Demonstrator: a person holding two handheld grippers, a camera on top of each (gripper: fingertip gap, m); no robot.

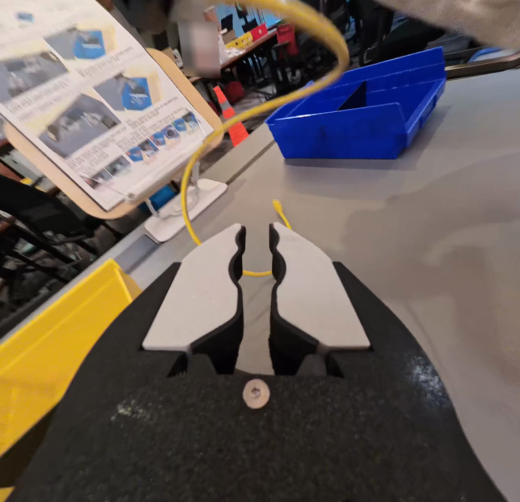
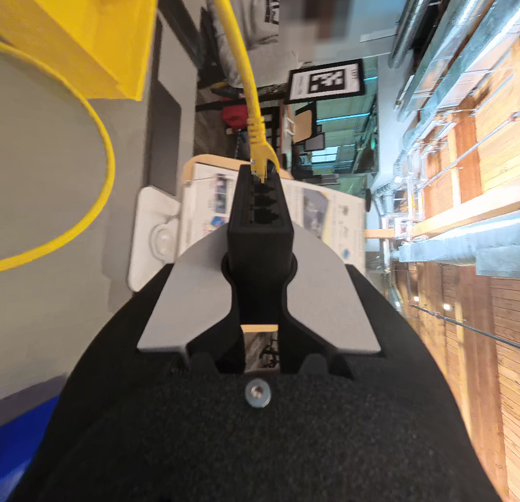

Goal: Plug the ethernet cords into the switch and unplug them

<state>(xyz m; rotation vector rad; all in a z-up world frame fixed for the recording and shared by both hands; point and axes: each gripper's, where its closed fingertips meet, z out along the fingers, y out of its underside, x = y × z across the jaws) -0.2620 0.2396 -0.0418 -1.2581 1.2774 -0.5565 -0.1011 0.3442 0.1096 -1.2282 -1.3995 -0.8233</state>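
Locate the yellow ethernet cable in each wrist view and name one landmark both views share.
Left wrist view: the yellow ethernet cable arcs across the top, loops down past the left gripper; its free plug lies on the table just beyond.
Right wrist view: the cable drops from the top edge, its plug at the far port of the switch, which the right gripper clamps.
Shared landmark: the instruction sheet stand.

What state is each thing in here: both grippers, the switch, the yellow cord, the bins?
left gripper: open, empty, above the cord.
right gripper: shut on the switch.
switch: held off the table, one port taken.
yellow cord: one plug in the switch's end port, the other lying loose on the table.
blue bin: looks empty.
yellow bin: contents hidden.
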